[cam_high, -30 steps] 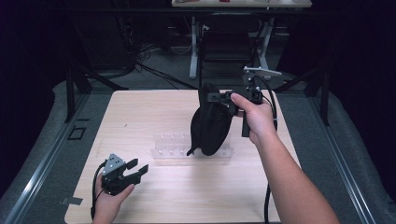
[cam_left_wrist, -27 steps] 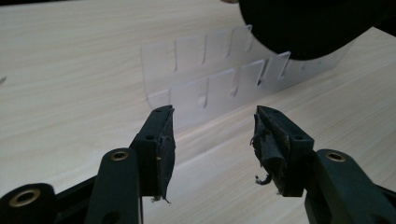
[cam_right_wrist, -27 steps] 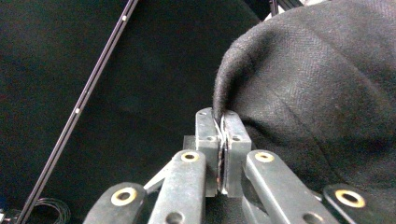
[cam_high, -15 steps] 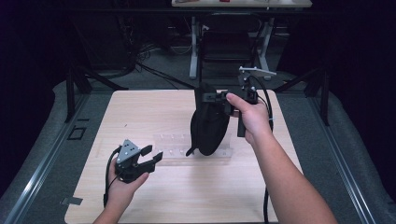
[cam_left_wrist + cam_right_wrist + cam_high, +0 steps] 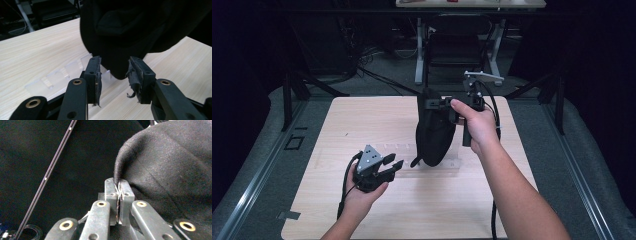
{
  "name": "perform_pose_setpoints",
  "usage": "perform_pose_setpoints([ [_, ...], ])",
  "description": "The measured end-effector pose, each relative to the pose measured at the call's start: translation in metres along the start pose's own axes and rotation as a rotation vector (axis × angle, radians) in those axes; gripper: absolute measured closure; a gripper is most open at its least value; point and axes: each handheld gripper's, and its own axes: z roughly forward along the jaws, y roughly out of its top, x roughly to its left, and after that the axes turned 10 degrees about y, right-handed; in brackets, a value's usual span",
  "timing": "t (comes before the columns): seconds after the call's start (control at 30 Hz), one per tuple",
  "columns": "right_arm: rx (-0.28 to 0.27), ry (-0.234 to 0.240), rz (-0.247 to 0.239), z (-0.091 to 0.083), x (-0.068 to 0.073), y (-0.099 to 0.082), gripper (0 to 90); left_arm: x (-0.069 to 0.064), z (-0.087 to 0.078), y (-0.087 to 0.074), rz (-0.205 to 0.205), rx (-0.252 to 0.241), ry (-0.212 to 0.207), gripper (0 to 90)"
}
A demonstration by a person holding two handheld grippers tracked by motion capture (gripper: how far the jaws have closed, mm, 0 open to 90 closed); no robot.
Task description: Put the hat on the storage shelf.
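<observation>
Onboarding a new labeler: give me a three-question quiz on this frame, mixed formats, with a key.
1. True or false: the right gripper is clamped on the edge of the black fabric bag.
2. Multiple choice: the left gripper is A) shut on the bag, B) open with the bag's lower end just ahead of it, C) lying flat on the table.
3. Fill in: beneath the hanging bag, on the wooden table, lies a clear plastic ____ with compartments.

Key: 1 true; 2 B; 3 tray.
</observation>
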Motion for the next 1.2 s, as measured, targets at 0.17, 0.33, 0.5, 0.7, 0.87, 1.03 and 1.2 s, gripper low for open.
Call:
perform_pose_setpoints([
  [0.17, 0.005, -0.008, -0.007, 0.002, 0.002, 0.001, 87.9, -0.007, 0.003, 0.004, 0.011, -0.001, -0.018, 63.8],
  [0.33, 0.012, -0.012, -0.013, 0.004, 0.004, 0.001, 87.9, -0.012, 0.007, 0.006, 0.025, 0.002, -0.027, 64.2],
  [0.5, 0.015, -0.012, -0.015, 0.007, 0.004, 0.001, 87.9, -0.018, 0.01, 0.008, 0.037, 0.004, -0.043, 66.1],
  [0.7, 0.015, -0.007, -0.013, 0.01, 0.004, 0.0, 87.9, -0.023, 0.014, 0.009, 0.053, 0.012, -0.061, 71.3],
  [0.87, 0.02, -0.003, -0.013, 0.012, 0.004, -0.001, 87.8, -0.024, 0.021, 0.006, 0.075, 0.039, -0.032, 77.3],
  [1.03, 0.019, 0.0, -0.013, 0.012, 0.004, -0.001, 87.7, -0.026, 0.021, 0.003, 0.122, 0.034, -0.017, 82.7],
  [1.2, 0.017, -0.001, -0.014, 0.012, 0.004, -0.002, 87.1, -0.027, 0.021, 0.002, 0.144, 0.034, -0.009, 83.9],
])
